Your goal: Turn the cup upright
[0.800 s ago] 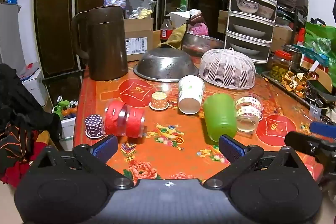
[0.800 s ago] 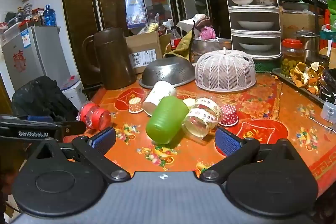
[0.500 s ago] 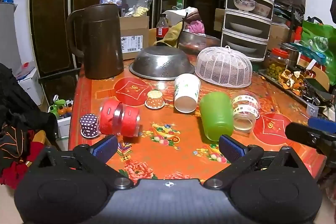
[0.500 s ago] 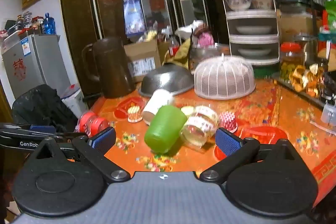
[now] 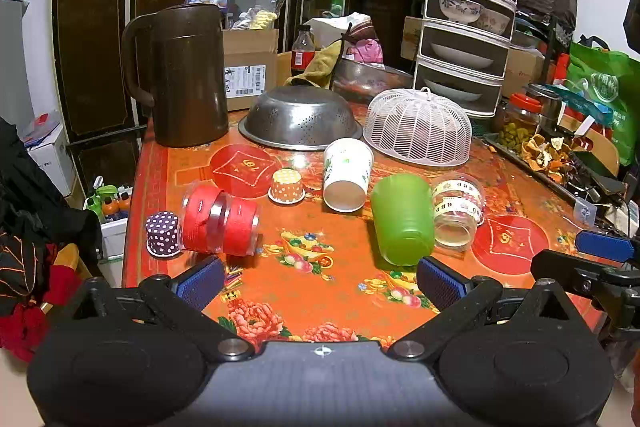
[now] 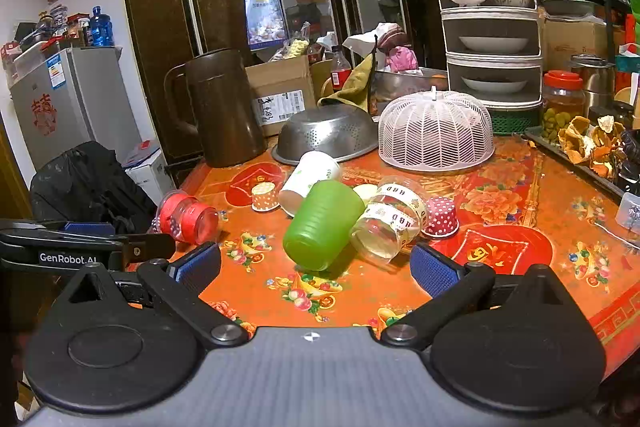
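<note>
Both jaws stand released and empty, left gripper (image 5: 320, 277) and right gripper (image 6: 314, 267) short of the centre-frame green cup (image 6: 322, 225), not yet uprighted.

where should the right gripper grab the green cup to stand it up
The green cup lies on its side, its closed base toward the camera and its mouth away. Judged from that, the open right gripper could come in from the near side, low, and pinch across the ribbed mid-body, clear of the clear jar touching its right.
</note>
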The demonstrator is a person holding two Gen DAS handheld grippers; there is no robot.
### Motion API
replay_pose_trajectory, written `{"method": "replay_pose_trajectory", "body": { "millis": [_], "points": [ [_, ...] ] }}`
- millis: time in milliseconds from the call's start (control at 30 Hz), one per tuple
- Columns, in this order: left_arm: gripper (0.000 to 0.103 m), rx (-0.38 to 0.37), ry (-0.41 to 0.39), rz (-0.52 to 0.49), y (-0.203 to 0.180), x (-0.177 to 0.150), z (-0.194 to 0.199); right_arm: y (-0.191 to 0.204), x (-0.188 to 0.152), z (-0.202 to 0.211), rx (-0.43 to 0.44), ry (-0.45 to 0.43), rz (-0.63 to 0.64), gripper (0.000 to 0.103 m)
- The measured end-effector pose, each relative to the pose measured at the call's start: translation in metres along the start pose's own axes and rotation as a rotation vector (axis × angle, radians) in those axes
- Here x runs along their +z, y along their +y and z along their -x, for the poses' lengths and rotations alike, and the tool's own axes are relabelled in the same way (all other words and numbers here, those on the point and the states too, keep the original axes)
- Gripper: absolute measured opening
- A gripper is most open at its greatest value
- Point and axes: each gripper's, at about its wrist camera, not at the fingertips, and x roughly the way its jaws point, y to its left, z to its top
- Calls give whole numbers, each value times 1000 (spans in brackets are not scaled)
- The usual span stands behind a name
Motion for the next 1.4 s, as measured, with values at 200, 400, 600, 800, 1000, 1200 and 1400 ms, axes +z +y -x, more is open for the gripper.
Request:
{"method": "replay_pose_trajectory", "body": {
  "millis": [200,400,600,800,1000,1200,1400],
  "points": [
    [103,-7,-1,2,-1,-1,1,1,-1,1,5,-1,5,102],
    [103,-12,2,-2,-2,-2,3,0,-1,1,13,-3,-1,102],
    [103,-15,7,-6,-3,-3,4,-1,-1,1,22,-4,-10,102],
    [103,-15,9,-6,-4,-3,4,-1,-1,0,27,0,-7,102],
    [103,-14,9,-4,-4,-4,3,-1,-2,0,28,0,-9,102],
    [103,-19,6,-4,-3,-4,3,-2,-3,-1,32,2,-11,102],
    [103,-16,9,-4,-3,-5,3,-1,-4,0,37,3,-6,102]
  ]
}}
